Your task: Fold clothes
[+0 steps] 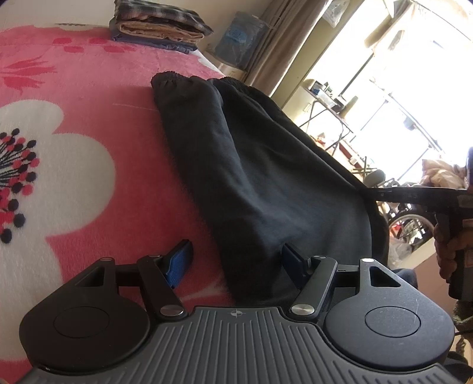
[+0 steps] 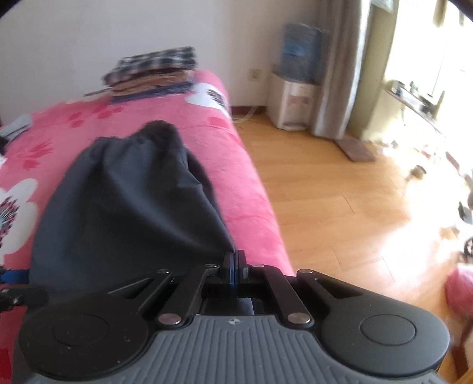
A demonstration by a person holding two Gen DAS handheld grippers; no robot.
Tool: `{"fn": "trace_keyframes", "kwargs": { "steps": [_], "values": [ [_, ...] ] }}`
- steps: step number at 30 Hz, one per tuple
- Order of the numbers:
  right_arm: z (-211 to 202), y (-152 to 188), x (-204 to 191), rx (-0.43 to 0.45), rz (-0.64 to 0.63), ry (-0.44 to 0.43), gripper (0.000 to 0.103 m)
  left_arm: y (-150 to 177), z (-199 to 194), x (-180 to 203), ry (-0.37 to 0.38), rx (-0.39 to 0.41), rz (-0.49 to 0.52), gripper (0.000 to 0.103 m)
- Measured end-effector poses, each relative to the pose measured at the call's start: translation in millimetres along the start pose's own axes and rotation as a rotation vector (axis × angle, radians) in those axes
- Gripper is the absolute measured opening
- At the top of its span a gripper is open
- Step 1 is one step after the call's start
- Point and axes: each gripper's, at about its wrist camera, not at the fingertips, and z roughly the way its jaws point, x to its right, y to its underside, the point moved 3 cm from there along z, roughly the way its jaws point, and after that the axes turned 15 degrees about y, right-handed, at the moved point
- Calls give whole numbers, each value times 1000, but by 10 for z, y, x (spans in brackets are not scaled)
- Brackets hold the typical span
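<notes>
Right tongs [image 2: 234, 260] pinch the black trousers [image 2: 124, 201]; left tongs [image 1: 236, 260] gape wide, empty.

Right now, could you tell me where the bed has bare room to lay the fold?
Free: the blanket between the trousers and the folded stack. Crowded: the floor-side edge, a thin strip beside the trousers.

The folded stack [image 2: 153, 72] is blurred; bright glare whitens the floor [image 2: 414, 206].

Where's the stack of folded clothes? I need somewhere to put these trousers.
The stack of folded clothes sits at the far end of the pink blanket, by the wall, beyond the black trousers.
</notes>
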Motion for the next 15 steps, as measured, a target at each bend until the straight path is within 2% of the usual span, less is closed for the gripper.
{"fn": "trace_keyframes", "kwargs": {
  "steps": [5, 7, 9, 11, 15],
  "values": [
    [246, 94, 15, -48, 11, 42, 1, 28, 4, 2, -7, -4, 17, 67],
    [399, 142, 41, -88, 29, 45, 4, 44, -10, 17, -12, -7, 33, 67],
    [436, 156, 165, -113, 104, 35, 14, 50, -18, 28, -14, -9, 42, 67],
    [292, 222, 399, -128, 201, 14, 27, 44, -25, 27, -13, -8, 39, 67],
    [-129, 436, 931, -159, 381, -29, 41, 44, -31, 44, -15, -8, 33, 67]
  ]
}}
